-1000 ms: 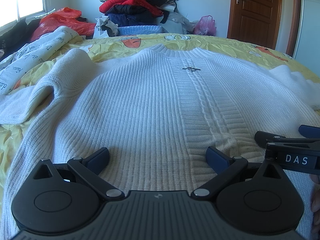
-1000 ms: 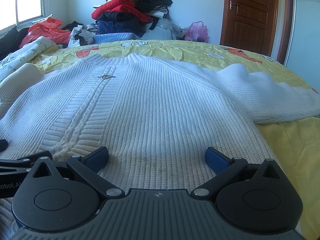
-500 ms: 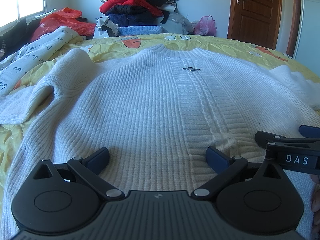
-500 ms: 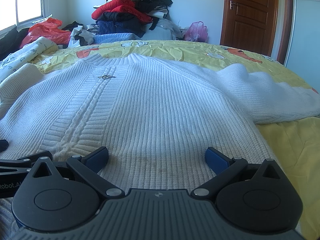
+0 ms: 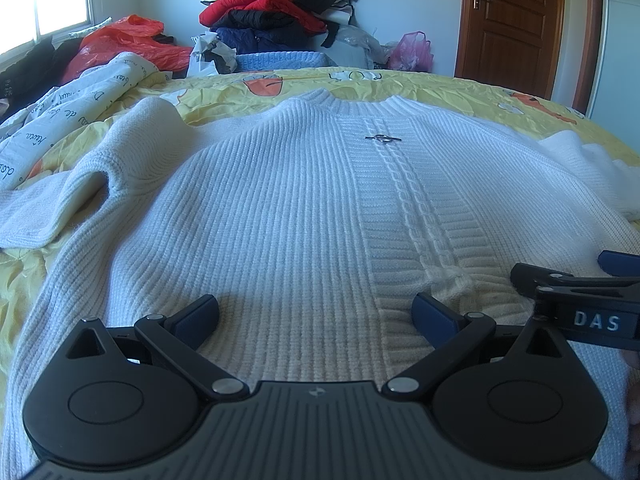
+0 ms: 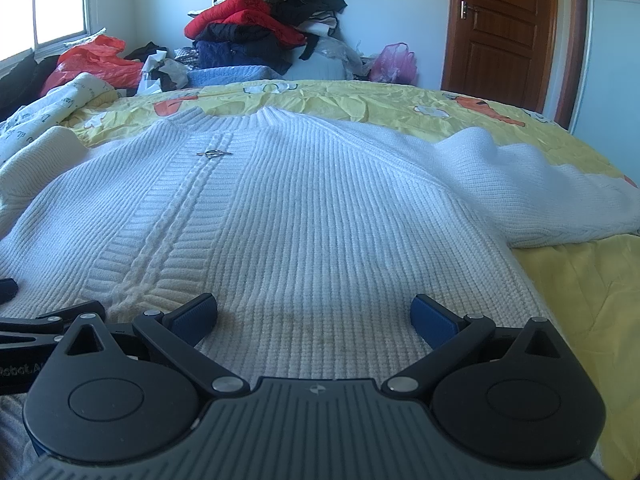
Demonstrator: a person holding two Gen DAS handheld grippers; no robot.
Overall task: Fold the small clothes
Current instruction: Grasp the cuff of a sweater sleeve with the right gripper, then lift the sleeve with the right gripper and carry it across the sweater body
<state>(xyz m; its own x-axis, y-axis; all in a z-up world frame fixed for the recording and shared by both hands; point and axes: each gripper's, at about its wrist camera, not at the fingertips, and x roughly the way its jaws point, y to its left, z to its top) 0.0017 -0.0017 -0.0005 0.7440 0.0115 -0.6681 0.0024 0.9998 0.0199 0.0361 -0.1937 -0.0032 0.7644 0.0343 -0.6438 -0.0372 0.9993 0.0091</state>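
Big yellow bed cover (image 5: 460, 88) under everything, wrinkled and slippery-looking. One white sweater (image 5: 288, 208) spread flat on top, front up, neck at 12 o'clock, bottom edge at 6 o'clock right under both grippers.

Could go wrong, biggest first:
- Whole sweater sliding on the smooth cover when pulled, so a crooked fold.
- Thick knit bunching up in a lump instead of bending in a neat line.
- Left sleeve (image 5: 60, 200) at 9 o'clock already humped and twisted; easy to trap under the body.
- Right sleeve (image 6: 540, 196) at 3 o'clock lying far out; easy to forget.
- Grabbing only the top layer at the hem, leaving the back layer behind.
- Small metal pin (image 5: 382, 139) near 12 o'clock snagging yarn.
- Two grippers bumping, being close side by side.

Counted, biggest to smallest:
- One bed cover.
- One sweater, two sleeves.
- One tall pile of clothes (image 6: 264, 28) at 12 o'clock, far back.
- One brown door (image 6: 504, 28) at 1 o'clock.
- Two grippers: left gripper (image 5: 316, 314) and right gripper (image 6: 314, 314), both with jaws wide apart, holding nothing, low over the hem.
- One pin.
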